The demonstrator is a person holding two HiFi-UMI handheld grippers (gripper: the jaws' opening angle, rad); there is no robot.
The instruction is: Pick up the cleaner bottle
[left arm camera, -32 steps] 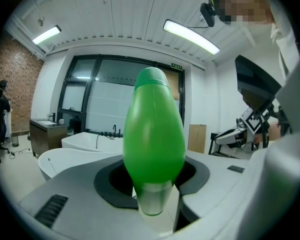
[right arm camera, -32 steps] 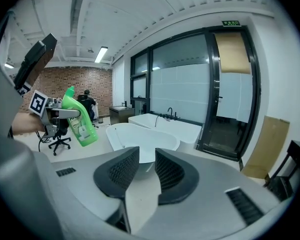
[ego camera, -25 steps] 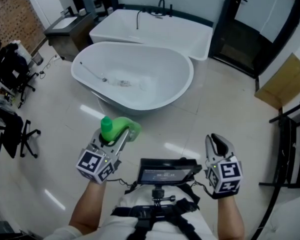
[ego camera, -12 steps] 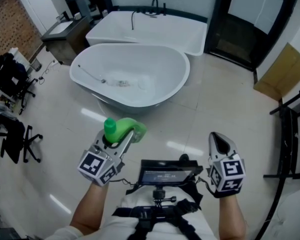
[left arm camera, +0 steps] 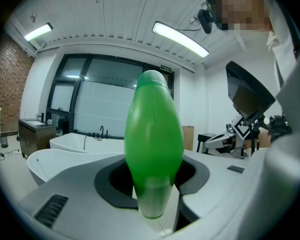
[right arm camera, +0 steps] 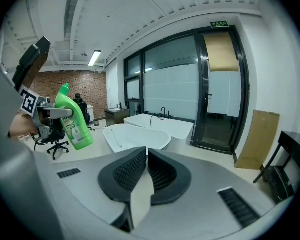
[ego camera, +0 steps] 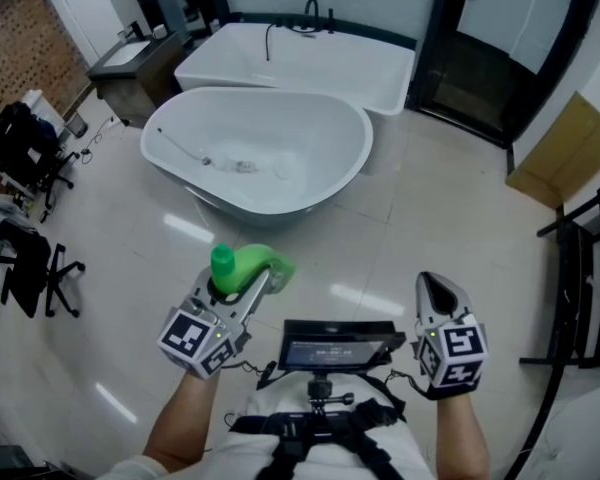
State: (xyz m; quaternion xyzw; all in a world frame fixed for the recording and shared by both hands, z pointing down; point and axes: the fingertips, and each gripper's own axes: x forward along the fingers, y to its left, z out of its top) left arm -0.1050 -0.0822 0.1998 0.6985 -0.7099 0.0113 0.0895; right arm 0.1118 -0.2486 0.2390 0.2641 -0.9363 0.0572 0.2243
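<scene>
The green cleaner bottle (ego camera: 248, 264) is off the floor, lying tilted in my left gripper (ego camera: 242, 286), which is shut on its body. In the left gripper view the bottle (left arm camera: 154, 144) fills the middle, wedged between the jaws. In the right gripper view the same bottle (right arm camera: 75, 121) hangs cap-up at the left in the left gripper (right arm camera: 57, 113). My right gripper (ego camera: 438, 288) is held at the lower right. Its jaws have just been closing with nothing between them, and their ribbed pads (right arm camera: 132, 171) now meet.
An oval white bathtub (ego camera: 352, 173) stands on the tiled floor ahead, with a rectangular tub (ego camera: 390, 78) behind it. Office chairs (ego camera: 20, 268) are at the left, a cardboard sheet (ego camera: 570, 158) and a black rack (ego camera: 580, 298) at the right. A small screen (ego camera: 335, 346) sits at the person's chest.
The right gripper's jaws have come together. The left gripper has drifted a little to the right with the bottle still in it.
</scene>
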